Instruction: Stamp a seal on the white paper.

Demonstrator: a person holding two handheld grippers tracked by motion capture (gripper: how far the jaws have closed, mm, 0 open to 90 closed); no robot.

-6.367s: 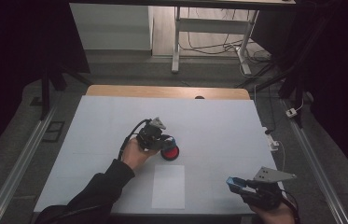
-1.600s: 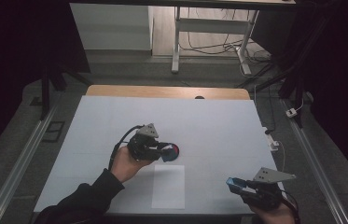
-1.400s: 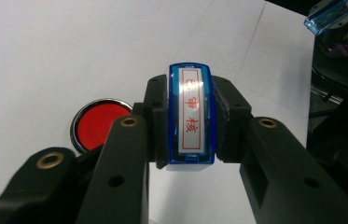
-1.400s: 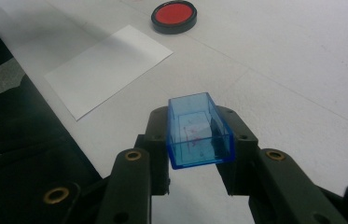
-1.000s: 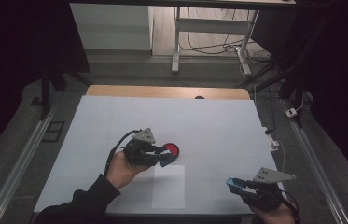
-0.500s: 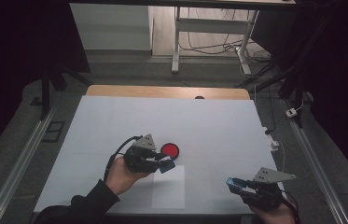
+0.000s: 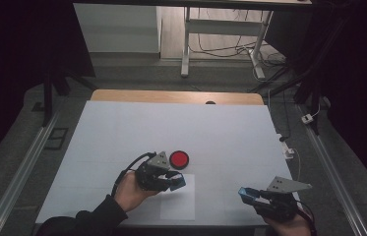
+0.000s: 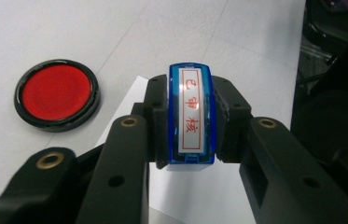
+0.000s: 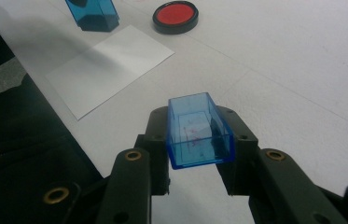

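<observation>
Stamp (image 8: pixel 191 119) – in left claw (image 8: pixel 188 123)

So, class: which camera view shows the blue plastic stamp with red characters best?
The left gripper view: the blue plastic stamp sits close, label readable. The high view shows it small; the right gripper view shows its body cropped at the top edge.

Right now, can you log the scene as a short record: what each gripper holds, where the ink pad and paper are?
left gripper: shut on blue stamp, above the sheet's far corner
right gripper: shut on blue stamp cap, near table's front right
ink pad: red, open, on white table, beyond the paper
paper sheet: flat, no mark visible
</observation>
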